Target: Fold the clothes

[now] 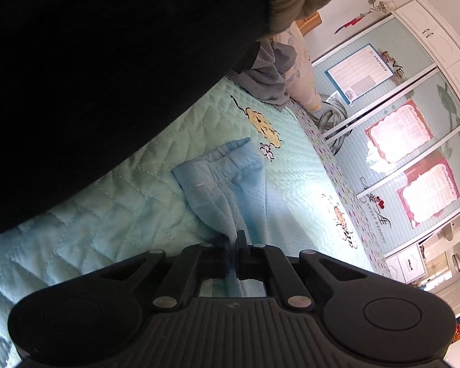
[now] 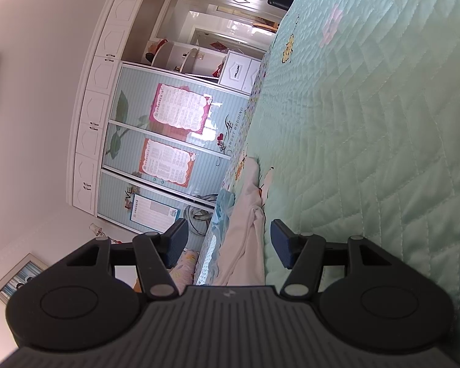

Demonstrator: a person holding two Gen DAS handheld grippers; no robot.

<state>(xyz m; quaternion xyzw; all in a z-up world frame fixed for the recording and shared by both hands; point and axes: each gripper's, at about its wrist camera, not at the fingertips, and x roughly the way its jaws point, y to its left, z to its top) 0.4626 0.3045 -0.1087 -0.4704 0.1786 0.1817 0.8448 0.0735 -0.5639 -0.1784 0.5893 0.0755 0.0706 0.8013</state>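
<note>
Two grippers work over a bed. The left gripper [image 1: 233, 245] has its jaws pressed together on a fold of the blue garment [image 1: 217, 184], which lies on the green quilt [image 1: 132, 202] and rises in a gathered ridge toward the pinch. Gripping at an edge rather than mid-panel probably gives a corner to lift and carry across, the usual first hold for a fold. Most of the cloth rests flat, so the lift has likely not begun in earnest. A dark mass [image 1: 92, 61] fills the upper left of the left view; what it is cannot be told. A grey cloth [image 1: 268, 82] sits heaped farther up the bed, apart from the blue one.

The right gripper [image 2: 228, 245] hangs with its jaws spread and nothing pinched. A white garment [image 2: 248, 230] lies on the quilt ahead, in the gap between the fingers as seen from this camera, with a bit of blue fabric [image 2: 224, 211] beside it at the bed's edge. The open stance suits waiting, or readiness to take a second corner. A wardrobe [image 2: 168, 141] with posters stands beyond the bed.
</note>
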